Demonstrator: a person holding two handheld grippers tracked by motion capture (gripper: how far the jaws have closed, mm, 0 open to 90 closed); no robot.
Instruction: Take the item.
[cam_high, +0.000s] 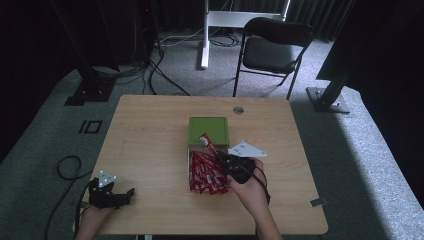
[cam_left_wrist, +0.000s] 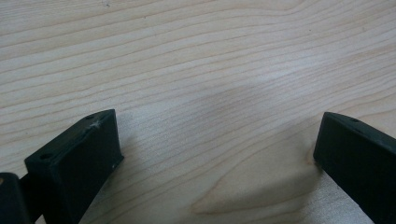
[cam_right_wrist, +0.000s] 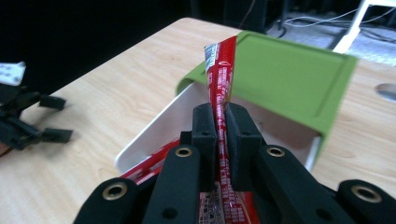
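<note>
A wooden table (cam_high: 150, 130) seen from above, with a person's forearms entering from the near edge. At about 8 o'clock on the tabletop, the left gripper (cam_high: 131, 192) rests near the front left corner, its jaws spread wide with nothing between them. Its own camera adds what the high view cannot — bare wood grain between the two black jaws, which sit well apart just above the surface.

Moving right, near the centre, a white box (cam_high: 189, 167) lies open, its green lid (cam_high: 209, 129) pushed toward 12 o'clock. Red sachets (cam_high: 202, 175) fill the box.

At about 5 o'clock from the lid, the right gripper (cam_high: 217, 154), held in the person's right hand (cam_high: 252, 187), is over the box. The right gripper view shows the detail: its jaws are pinched tight around one red sachet (cam_right_wrist: 220, 79), which stands upright between them — its top end rising above the jaw tips, in front of the green lid.
</note>
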